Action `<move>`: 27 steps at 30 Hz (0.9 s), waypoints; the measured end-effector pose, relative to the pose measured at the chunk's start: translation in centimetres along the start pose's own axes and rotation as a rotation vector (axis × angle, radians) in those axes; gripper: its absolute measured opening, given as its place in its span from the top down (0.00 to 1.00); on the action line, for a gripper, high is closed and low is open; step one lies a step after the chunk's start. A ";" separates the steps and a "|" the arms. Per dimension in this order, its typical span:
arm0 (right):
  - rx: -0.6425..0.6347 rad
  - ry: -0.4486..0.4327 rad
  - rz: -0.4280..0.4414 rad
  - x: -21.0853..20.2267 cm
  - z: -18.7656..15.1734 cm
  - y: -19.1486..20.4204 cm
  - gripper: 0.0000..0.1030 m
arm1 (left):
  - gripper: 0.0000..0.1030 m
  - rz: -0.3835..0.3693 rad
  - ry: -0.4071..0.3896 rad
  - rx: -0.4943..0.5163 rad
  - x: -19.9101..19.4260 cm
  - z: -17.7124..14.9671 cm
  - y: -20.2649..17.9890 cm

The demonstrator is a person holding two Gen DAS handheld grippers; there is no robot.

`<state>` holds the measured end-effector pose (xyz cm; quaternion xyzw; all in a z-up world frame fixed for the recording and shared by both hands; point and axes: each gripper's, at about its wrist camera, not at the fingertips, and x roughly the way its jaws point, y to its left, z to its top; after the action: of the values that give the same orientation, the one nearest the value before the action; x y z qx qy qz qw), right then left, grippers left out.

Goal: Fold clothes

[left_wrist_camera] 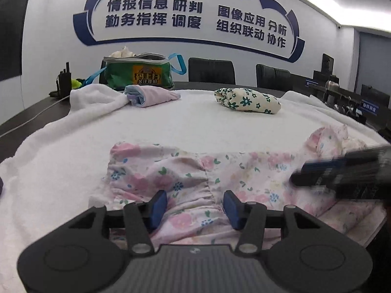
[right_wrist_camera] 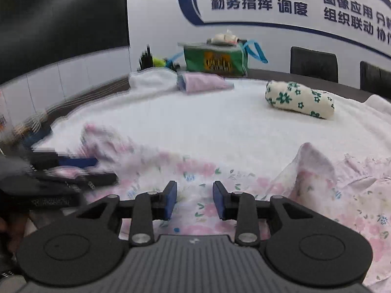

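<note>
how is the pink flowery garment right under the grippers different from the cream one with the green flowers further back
The pink floral garment lies spread out and wrinkled at the near edge; the cream green-flowered garment is already a compact bundle farther back. The pink one carries pale pink and blue blooms, the cream one dark green flowers. Both open grippers, left gripper and right gripper, hover over the pink one; neither is near the cream one. Both rest on the white towel.

Bare towel ahead (two folded bundles beyond).

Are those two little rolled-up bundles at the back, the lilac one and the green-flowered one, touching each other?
Apart. The left wrist view shows bare white towel between the lilac bundle and the green-flowered bundle; the right wrist view agrees.
</note>
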<state>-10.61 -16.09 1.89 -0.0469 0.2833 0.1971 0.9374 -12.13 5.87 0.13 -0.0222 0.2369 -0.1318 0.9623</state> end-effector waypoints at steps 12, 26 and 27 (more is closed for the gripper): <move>0.100 -0.106 -0.148 -3.7 -3.3 -2.9 0.61 | 0.57 -0.022 0.021 -0.003 2.7 1.9 -1.3; 0.479 -0.061 0.067 -12.8 -7.9 -8.0 0.54 | 0.38 -0.412 0.232 0.186 9.3 11.2 -9.1; 0.496 -0.049 0.055 -12.2 -8.3 -8.0 0.54 | 0.39 -0.420 0.278 0.215 10.9 11.0 -10.5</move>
<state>-21.01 -29.28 1.53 0.1968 0.3015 0.1479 0.9211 -0.32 -7.35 6.12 0.0498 0.3415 -0.3549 0.8689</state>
